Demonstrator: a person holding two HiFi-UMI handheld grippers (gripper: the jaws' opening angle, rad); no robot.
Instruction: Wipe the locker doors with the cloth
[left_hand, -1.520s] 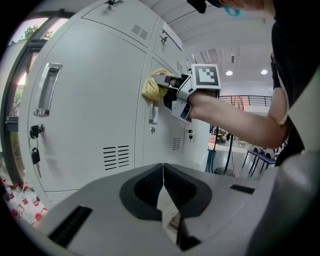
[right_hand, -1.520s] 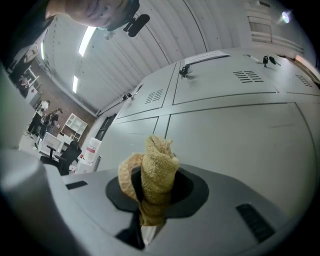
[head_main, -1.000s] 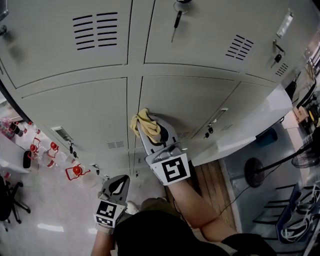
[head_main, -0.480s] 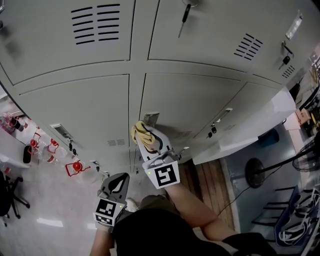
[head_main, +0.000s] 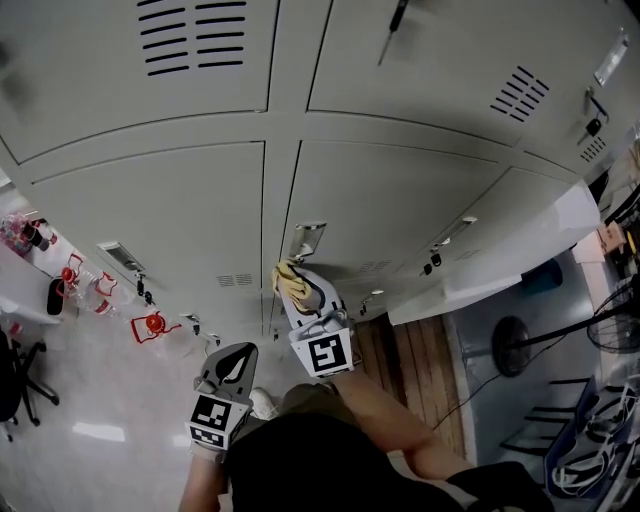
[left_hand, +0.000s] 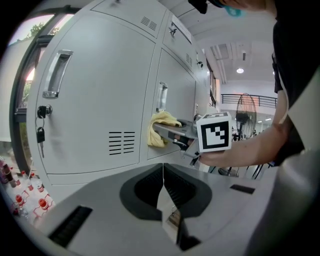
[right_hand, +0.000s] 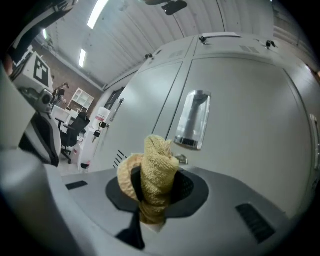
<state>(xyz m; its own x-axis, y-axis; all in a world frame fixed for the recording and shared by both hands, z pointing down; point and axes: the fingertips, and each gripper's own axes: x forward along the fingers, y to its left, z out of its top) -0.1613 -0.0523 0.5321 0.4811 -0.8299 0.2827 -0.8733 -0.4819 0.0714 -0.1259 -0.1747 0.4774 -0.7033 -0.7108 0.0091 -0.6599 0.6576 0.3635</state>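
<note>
A wall of grey locker doors (head_main: 180, 215) fills the head view. My right gripper (head_main: 292, 282) is shut on a bunched yellow cloth (head_main: 291, 278), held against the lower middle door just below its chrome handle (head_main: 307, 240). In the right gripper view the cloth (right_hand: 152, 180) sticks up between the jaws, with the handle (right_hand: 192, 120) right behind it. My left gripper (head_main: 237, 362) hangs lower and to the left, away from the doors, jaws shut and empty. The left gripper view shows the cloth (left_hand: 161, 127) touching the locker face.
Keys hang from locks on the left door (head_main: 141, 292) and the right doors (head_main: 432, 260). Red-capped bottles (head_main: 150, 326) stand on the floor at left. A floor fan (head_main: 510, 345) and wooden boards (head_main: 420, 365) lie to the right. Vent slots (head_main: 235, 281) sit low on the left door.
The right gripper with the cloth has slid down the middle locker door, from above the handle to just below it. The left gripper has stayed put.
</note>
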